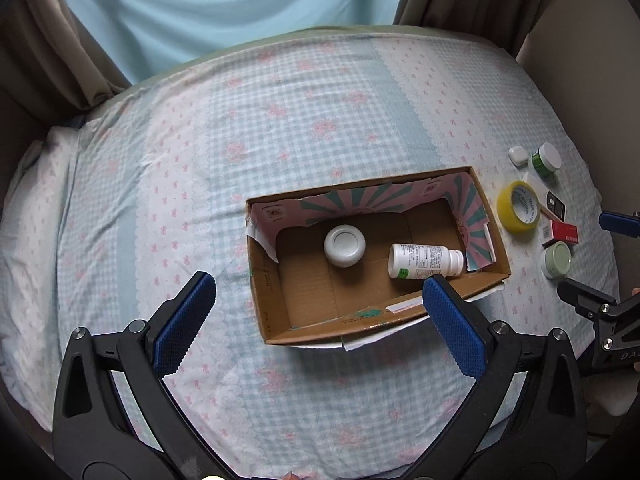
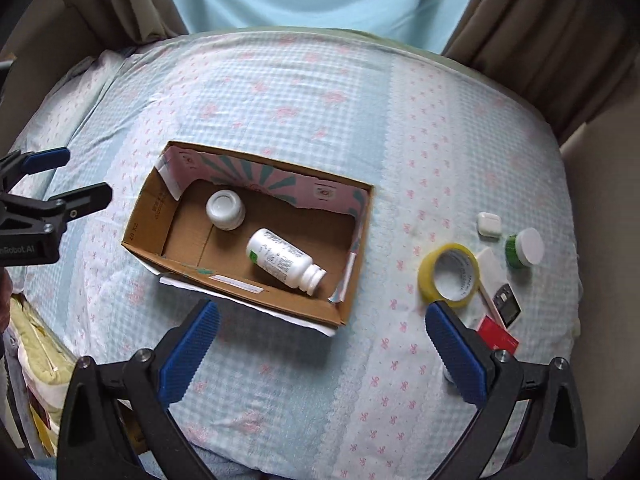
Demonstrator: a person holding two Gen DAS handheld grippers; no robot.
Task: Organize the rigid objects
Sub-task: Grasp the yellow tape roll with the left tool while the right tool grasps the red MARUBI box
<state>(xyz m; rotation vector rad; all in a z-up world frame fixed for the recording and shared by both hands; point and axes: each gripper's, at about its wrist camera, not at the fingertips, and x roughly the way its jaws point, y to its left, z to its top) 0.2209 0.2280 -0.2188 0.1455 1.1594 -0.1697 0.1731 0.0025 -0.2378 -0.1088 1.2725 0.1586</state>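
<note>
An open cardboard box [image 1: 276, 316] [image 2: 144, 216] lies on the bed. Inside it a white jar [image 1: 344, 246] [image 2: 225, 210] stands upright and a white pill bottle [image 1: 424, 261] [image 2: 284, 261] lies on its side. Right of the box sit a yellow tape roll [image 1: 516, 206] [image 2: 448, 276], a white earbud case [image 1: 518, 155] [image 2: 489, 223], a green jar with a white lid [image 1: 546, 159] [image 2: 525, 248], a pale green jar [image 1: 557, 259], a red box [image 1: 562, 233] [image 2: 498, 338] and a small black item [image 1: 556, 204] [image 2: 507, 304]. My left gripper [image 1: 320, 292] hangs open above the box's near side. My right gripper [image 2: 322, 322] is open, empty, near the box's right corner.
The bed wears a checked blue-and-pink sheet [image 1: 200, 160] [image 2: 280, 100]. Brown curtains [image 1: 48, 52] [image 2: 540, 20] and a pale blue panel stand behind it. Folded bedding [image 2: 36, 360] lies off the left edge. A white flat card [image 2: 492, 270] lies under the tape.
</note>
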